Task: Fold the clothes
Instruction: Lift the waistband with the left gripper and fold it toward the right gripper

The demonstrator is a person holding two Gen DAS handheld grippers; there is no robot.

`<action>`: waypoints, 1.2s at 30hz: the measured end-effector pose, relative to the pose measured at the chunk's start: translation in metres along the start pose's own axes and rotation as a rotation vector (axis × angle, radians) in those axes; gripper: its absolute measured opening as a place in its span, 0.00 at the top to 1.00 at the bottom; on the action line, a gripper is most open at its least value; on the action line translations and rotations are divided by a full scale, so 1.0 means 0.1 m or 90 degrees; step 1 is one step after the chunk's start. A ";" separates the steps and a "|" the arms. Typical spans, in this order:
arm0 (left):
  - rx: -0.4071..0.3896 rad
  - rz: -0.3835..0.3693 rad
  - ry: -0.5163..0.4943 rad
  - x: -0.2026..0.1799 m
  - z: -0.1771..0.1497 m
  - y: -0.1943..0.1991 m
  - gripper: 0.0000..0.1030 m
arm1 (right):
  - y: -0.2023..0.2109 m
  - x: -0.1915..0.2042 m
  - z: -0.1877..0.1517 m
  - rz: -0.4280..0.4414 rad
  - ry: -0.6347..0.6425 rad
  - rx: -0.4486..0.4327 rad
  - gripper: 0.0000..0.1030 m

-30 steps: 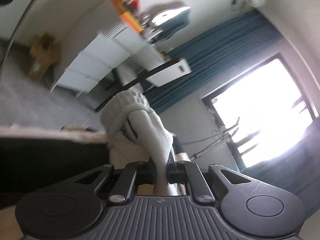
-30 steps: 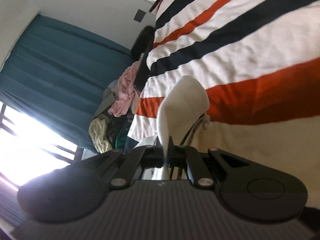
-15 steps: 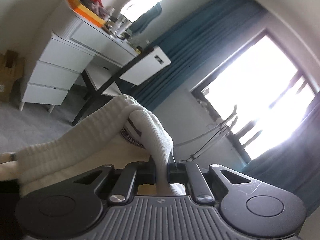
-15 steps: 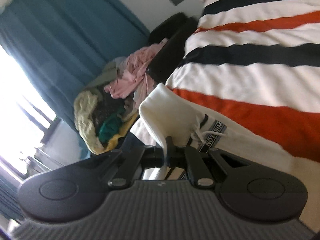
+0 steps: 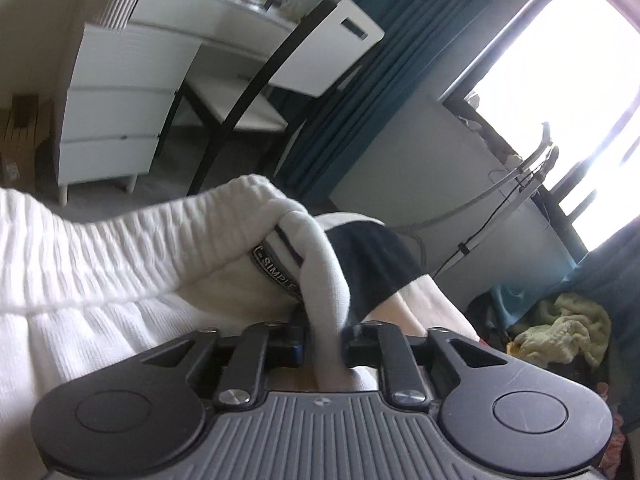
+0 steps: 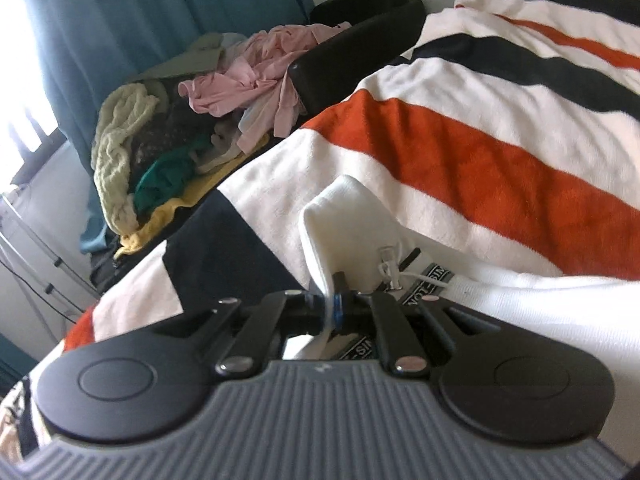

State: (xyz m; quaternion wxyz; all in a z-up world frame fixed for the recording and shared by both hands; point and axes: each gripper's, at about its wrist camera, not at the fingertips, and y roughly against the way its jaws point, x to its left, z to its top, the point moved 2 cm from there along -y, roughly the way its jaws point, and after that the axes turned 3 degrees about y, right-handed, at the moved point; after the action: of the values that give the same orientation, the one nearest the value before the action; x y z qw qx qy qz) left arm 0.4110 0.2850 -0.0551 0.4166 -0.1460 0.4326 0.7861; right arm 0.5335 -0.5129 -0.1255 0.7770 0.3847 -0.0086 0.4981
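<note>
A white ribbed garment (image 5: 120, 264) with a "SIMPLE" ribbon at its waistband lies across the striped blanket (image 6: 480, 152). My left gripper (image 5: 324, 346) has a thick fold of it between its jaws, which are opening; narrow dark gaps show beside the cloth. My right gripper (image 6: 331, 312) has a thin corner of the same white garment (image 6: 352, 216) standing up between its jaws, which are also opening, with a blue pad bared beside the cloth. A drawstring tip hangs just right of that corner.
A heap of unfolded clothes (image 6: 168, 128) lies past the blanket's edge, against a black padded frame (image 6: 360, 48). A white chair (image 5: 320, 48) and white drawers (image 5: 112, 100) stand beyond the bed. Teal curtains and a bright window are behind them.
Both grippers swept across and came down, bringing the garment onto the blanket. The cloth now lies spread rather than hanging. The gaps between both pairs of jaws have widened.
</note>
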 end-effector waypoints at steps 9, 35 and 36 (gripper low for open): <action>0.036 -0.103 0.040 0.49 -0.05 0.55 0.46 | 0.75 -0.42 -0.06 0.118 -0.087 0.003 0.47; 0.080 -0.125 0.237 1.68 -0.18 0.68 0.47 | 0.61 -1.03 -0.78 0.209 -0.261 0.046 0.43; 0.079 -0.113 0.242 1.70 -0.15 0.65 0.59 | 0.55 -1.02 -0.76 0.201 -0.270 0.037 0.51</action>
State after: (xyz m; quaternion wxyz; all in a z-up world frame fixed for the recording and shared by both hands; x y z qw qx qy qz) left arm 0.2549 0.3447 -0.1278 0.4029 -0.3034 0.5364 0.6767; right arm 0.4110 -0.5339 -0.1872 0.6592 0.4963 -0.2169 0.5217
